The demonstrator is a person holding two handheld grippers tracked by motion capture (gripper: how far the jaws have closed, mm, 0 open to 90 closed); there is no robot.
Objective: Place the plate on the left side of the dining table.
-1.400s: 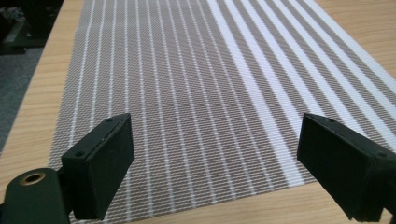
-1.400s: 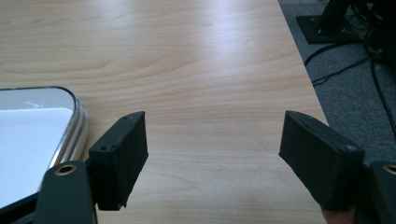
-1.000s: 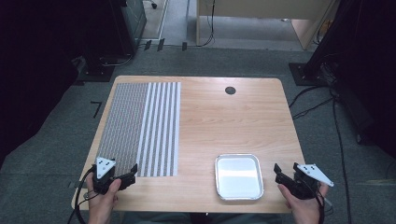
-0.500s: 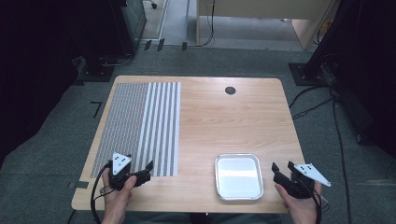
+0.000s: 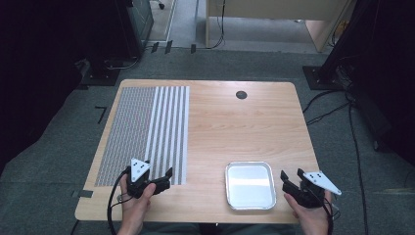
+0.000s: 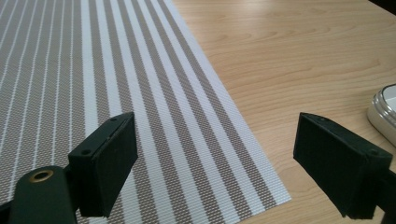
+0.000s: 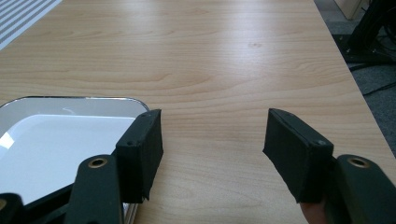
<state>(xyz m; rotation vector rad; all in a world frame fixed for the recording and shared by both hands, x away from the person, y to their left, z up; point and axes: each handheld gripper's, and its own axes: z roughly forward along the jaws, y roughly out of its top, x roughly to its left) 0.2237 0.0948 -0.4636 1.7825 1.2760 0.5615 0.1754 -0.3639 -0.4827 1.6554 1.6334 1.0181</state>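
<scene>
Wooden table, light grain, bore a striped grey-and-white mat along its left side and a shallow metal tray near its front edge. Left gripper hovered over the mat's near right corner, jaws spread, nothing held. Right gripper, just beside the tray's right rim, had narrowed slightly, still released.

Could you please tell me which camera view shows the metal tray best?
The high view: the whole tray lies there, rim and bare inside. The right gripper view catches its far right corner beside a jaw; the left gripper view catches just a rim corner.
</scene>
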